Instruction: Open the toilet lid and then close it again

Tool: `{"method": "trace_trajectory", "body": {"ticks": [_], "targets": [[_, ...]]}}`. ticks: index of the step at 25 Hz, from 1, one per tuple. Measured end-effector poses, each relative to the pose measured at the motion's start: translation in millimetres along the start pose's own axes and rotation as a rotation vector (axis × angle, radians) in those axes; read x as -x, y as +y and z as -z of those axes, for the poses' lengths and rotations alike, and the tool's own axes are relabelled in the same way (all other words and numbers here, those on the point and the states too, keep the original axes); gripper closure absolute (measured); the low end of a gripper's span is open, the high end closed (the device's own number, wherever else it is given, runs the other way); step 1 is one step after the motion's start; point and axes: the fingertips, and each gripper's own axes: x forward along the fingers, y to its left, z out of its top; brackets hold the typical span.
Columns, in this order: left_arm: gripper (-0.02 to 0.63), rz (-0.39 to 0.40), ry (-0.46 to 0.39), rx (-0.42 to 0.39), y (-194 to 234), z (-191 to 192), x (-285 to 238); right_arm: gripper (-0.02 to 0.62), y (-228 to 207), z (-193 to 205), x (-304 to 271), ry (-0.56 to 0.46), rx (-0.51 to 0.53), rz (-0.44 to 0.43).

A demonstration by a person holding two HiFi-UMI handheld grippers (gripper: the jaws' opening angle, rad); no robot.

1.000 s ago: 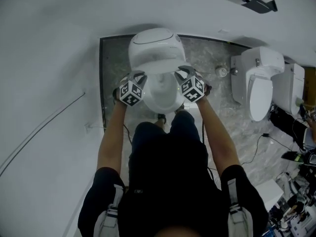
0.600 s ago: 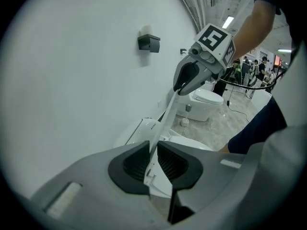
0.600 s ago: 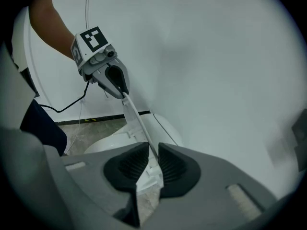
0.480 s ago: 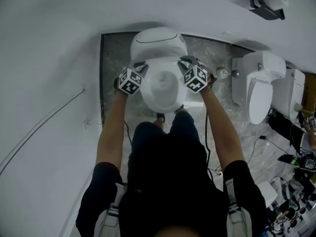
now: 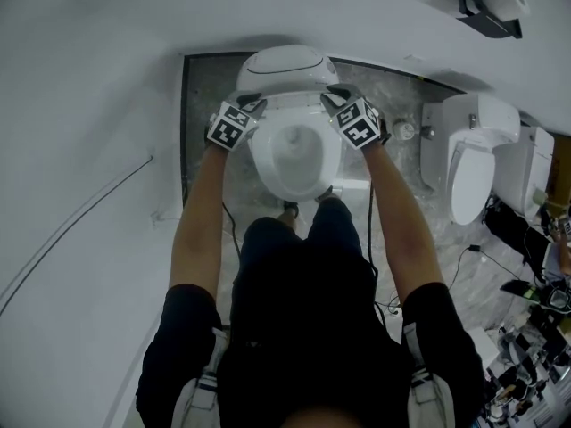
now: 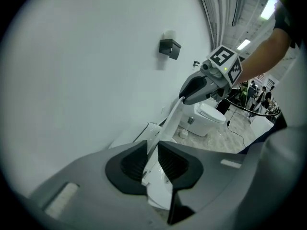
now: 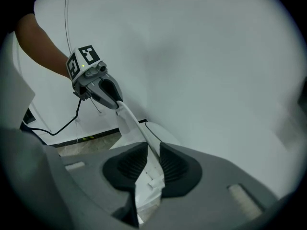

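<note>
A white toilet stands against the wall with its bowl open to view. Its lid is swung up close to the cistern, so I see it edge-on from above. My left gripper is shut on the lid's left edge, and my right gripper holds the right edge. In the left gripper view the thin white lid runs from my jaws up to the right gripper. In the right gripper view the lid sits between the pads while those jaws are opening slightly; the left gripper holds its far end.
A second toilet and a third stand to the right on the marble floor. A small round fitting lies between the toilets. Cables trail across the floor. A black holder hangs on the white wall close behind the cistern.
Both grippers have moved toward the wall with the lid. The lid has swung from half-raised to nearly upright, and more of the bowl shows.
</note>
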Motion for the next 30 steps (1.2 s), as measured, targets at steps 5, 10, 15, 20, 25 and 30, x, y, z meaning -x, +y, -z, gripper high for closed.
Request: {"method": "trace_trajectory", "body": {"ticks": [5, 10, 15, 20, 25, 30], "targets": [[0.538, 0.015, -0.003, 0.032, 5.5, -1.4, -2.6, 0.511, -3.3, -2.0, -4.3, -0.015, -0.009, 0.003], [0.535, 0.015, -0.016, 0.057, 4.4, 0.3, -4.9, 0.509, -5.0, -0.4, -3.5, -0.027, -0.012, -0.001], [0.534, 0.01, -0.017, 0.065, -4.4, 3.1, 2.1, 0.508, 2.8, 2.9, 2.5, -0.033, -0.009, -0.003], [0.531, 0.016, -0.026, 0.075, -12.7, 6.6, 6.3, 0.508, 12.1, 9.0, 7.6, -0.021, -0.004, -0.005], [0.528, 0.016, -0.048, 0.074, -23.1, 16.0, 7.5, 0.508, 21.9, 14.6, 12.9, -0.025, 0.008, -0.004], [0.526, 0.023, -0.044, 0.062, -37.5, 21.2, 12.7, 0.508, 34.9, 23.5, 18.9, -0.038, 0.006, -0.008]]}}
